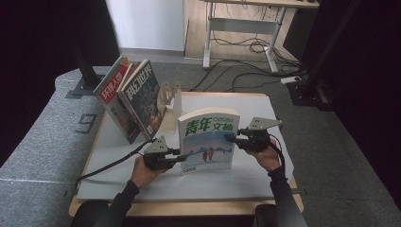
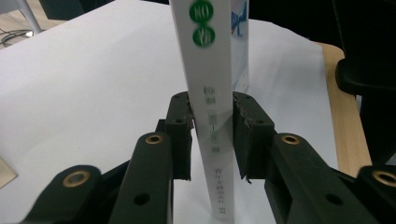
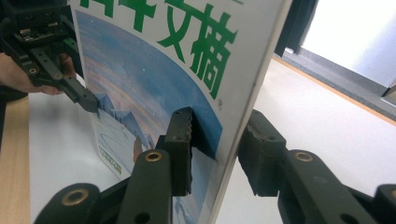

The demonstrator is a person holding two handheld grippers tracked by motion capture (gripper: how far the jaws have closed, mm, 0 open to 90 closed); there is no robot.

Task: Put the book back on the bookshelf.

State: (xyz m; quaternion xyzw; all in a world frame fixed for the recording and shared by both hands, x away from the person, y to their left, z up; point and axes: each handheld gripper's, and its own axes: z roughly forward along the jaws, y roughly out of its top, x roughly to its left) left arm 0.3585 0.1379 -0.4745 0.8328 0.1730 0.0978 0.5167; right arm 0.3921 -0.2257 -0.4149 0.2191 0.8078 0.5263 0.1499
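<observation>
Magazine handling is the work in hand: a thick white-spined magazine with green characters and a blue snowy cover (image 1: 208, 141) is held upright on the white sheeted surface (image 1: 118, 142), near its front middle, between the two hands. The left tongs (image 1: 182, 154) are clamped on the spine edge low down; in the left gripper view the toothed pads (image 2: 180, 119) are seen pressed against both faces of the spine. The right tongs (image 1: 230, 137) are set over the opposite, open edge: in the right gripper view one pad (image 3: 182, 128) lies against the cover, while the other seems to touch the back, so the magazine is judged to be gripped, though less surely than on the left. Behind and to the left, two other magazines, one red-titled (image 1: 112, 94) and one dark-covered (image 1: 142, 97), are leaned together against a pale wooden bookstand (image 1: 171, 101), well apart from the held one. For the step to be done well, both grips should be kept level and equally firm, the magazine should be lifted without twisting, and its lower edge should be cleared from the surface before it is carried toward the stand, lest the loose pages fan out or the leaning pair be knocked over.
</observation>
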